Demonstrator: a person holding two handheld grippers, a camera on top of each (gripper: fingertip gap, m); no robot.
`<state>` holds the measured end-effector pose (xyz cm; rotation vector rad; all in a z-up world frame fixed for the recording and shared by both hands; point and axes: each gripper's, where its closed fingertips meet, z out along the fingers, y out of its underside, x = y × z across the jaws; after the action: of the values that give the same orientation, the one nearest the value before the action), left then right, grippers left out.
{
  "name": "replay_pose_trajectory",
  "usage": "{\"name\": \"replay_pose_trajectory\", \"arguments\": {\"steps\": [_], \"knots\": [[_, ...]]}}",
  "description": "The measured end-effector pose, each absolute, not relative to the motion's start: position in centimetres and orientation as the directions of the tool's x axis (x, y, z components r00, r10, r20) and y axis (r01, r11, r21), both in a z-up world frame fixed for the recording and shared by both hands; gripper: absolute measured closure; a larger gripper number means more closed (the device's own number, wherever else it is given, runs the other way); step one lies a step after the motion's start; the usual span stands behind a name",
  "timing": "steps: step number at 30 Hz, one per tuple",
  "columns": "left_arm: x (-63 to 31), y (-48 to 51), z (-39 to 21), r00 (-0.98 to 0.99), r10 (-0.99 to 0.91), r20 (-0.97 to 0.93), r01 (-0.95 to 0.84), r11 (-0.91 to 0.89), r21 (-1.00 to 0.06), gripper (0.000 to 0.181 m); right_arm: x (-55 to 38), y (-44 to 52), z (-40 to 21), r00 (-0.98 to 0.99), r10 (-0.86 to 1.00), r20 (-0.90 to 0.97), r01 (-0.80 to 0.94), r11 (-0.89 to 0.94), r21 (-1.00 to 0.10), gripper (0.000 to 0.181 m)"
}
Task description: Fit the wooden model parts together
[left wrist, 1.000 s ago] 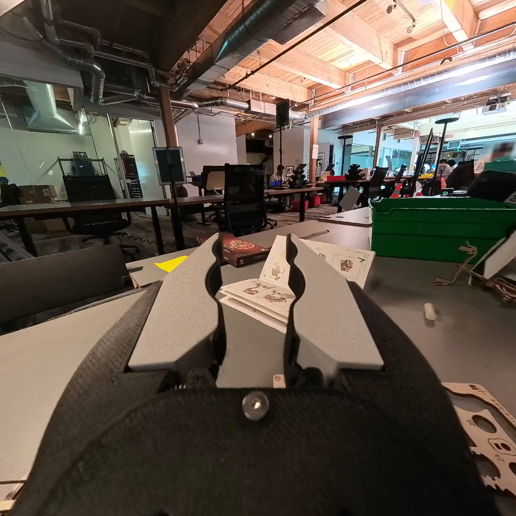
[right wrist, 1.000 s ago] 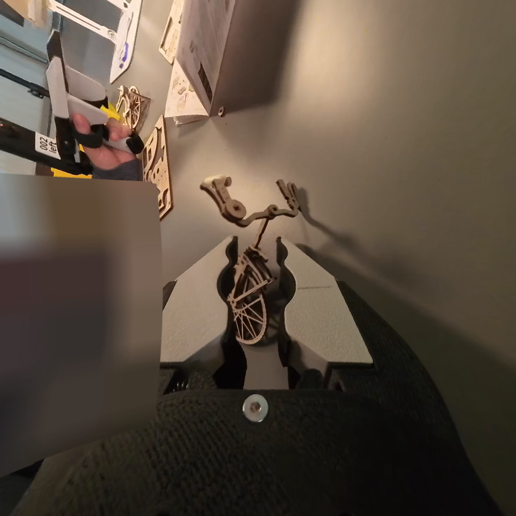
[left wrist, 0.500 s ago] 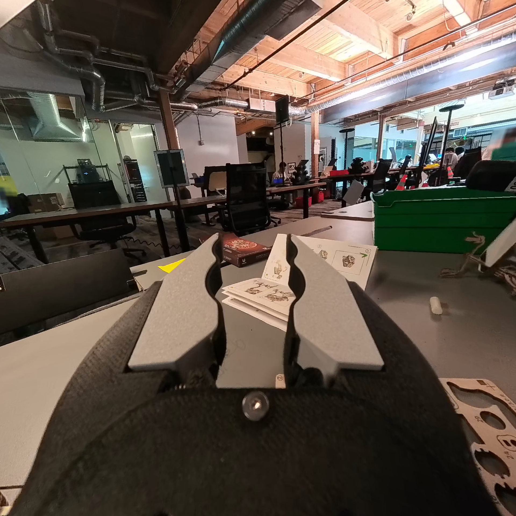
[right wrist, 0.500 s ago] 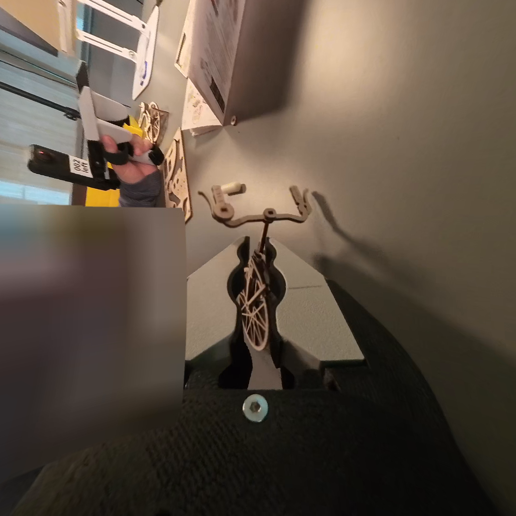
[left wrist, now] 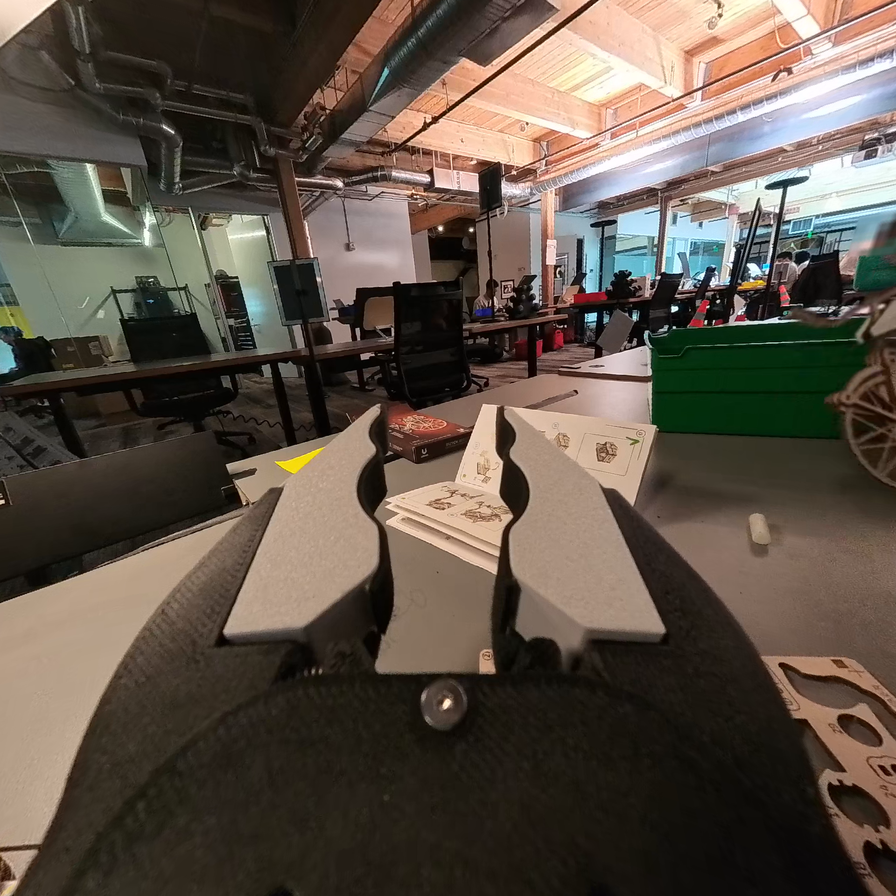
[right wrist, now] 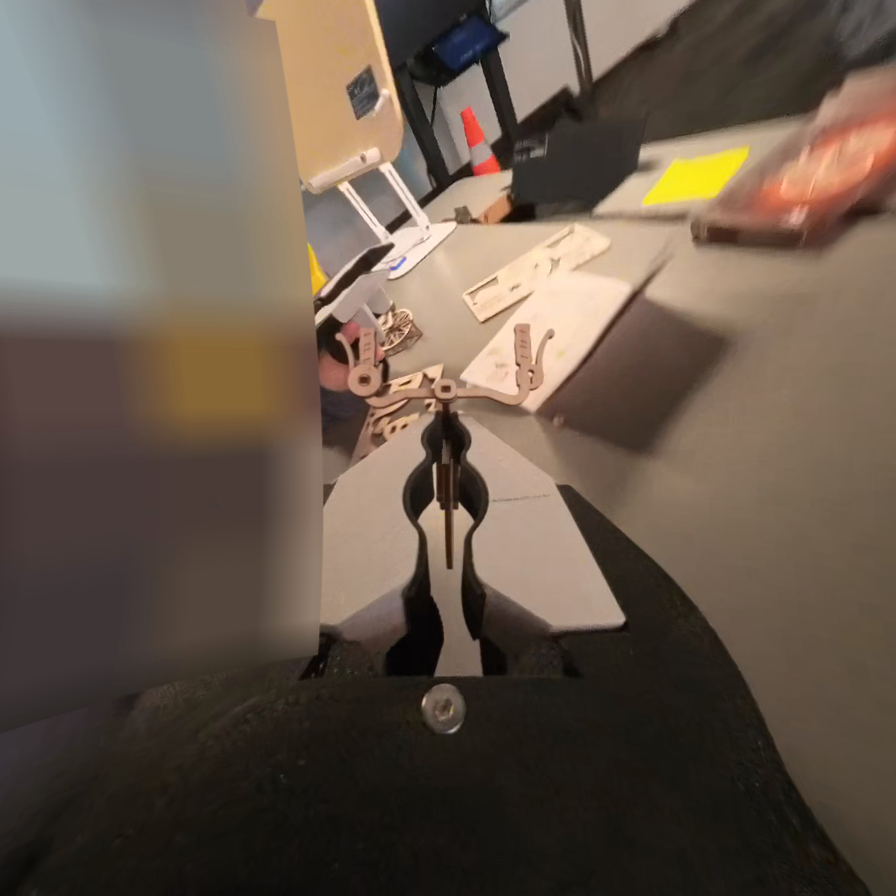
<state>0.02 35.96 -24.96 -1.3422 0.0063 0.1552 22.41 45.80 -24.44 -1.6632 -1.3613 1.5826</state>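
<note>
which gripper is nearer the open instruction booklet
Left. The left gripper hangs open just before the booklet; the right gripper, holding the wooden front wheel, is farther off.

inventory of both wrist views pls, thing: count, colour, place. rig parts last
Wooden bicycle assembly: 1, pale wood, handlebar and wheel, held in right gripper
Second wheel part: 1, pale wood, on table near left gripper
Cut-out sheets: at least 2, pale wood, flat on table
Instruction booklet: 1, white, open on table ahead of left gripper
Kit box: 1, dark with red art, beyond booklet
Small cylinder: 1, whitish, on table, right of booklet
Green bin: 1, far right on table
Yellow sheet: 1, table's far edge
Table: 1, grey
Left gripper: grey jaws apart, empty
Right gripper: grey jaws closed on assembly
</note>
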Motion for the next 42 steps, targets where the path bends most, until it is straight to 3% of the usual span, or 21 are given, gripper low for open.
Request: {"name": "replay_pose_trajectory", "arguments": {"steps": [1, 5, 11, 18, 26, 42], "knots": [[0.0, 36.0, -25.0, 0.990, 0.109, -0.095, -0.117, 0.218, -0.969, 0.138, 21.7, 45.3, -23.7, -0.156, 0.914, -0.375, 0.305, -0.317, -0.898, 0.181], [0.0, 36.0, -25.0, 0.989, 0.109, -0.097, -0.119, 0.217, -0.969, 0.139, 18.8, 43.7, -21.3, -0.110, 0.994, -0.003, 0.235, 0.023, -0.972, 0.181], [0.0, 35.9, -24.9, 0.990, 0.109, -0.094, -0.116, 0.220, -0.969, 0.139, 15.6, 43.8, -20.7, 0.017, 0.931, 0.366, 0.202, 0.355, -0.913, 0.181], [0.1, 36.1, -25.1, 0.991, 0.101, -0.093, -0.113, 0.215, -0.970, 0.139, 15.3, 44.5, -20.8, 0.120, 0.886, 0.447, 0.069, 0.442, -0.894, 0.181], [0.1, 36.0, -25.0, 0.992, 0.100, -0.082, -0.102, 0.221, -0.970, 0.140, 18.0, 48.7, -20.7, 0.456, 0.721, 0.522, 0.008, 0.584, -0.812, 0.181], [-0.2, 35.9, -25.0, 0.993, 0.100, -0.067, -0.088, 0.223, -0.971, 0.140, 17.6, 50.7, -23.1, 0.464, 0.739, 0.489, 0.020, 0.543, -0.839, 0.181]]}}
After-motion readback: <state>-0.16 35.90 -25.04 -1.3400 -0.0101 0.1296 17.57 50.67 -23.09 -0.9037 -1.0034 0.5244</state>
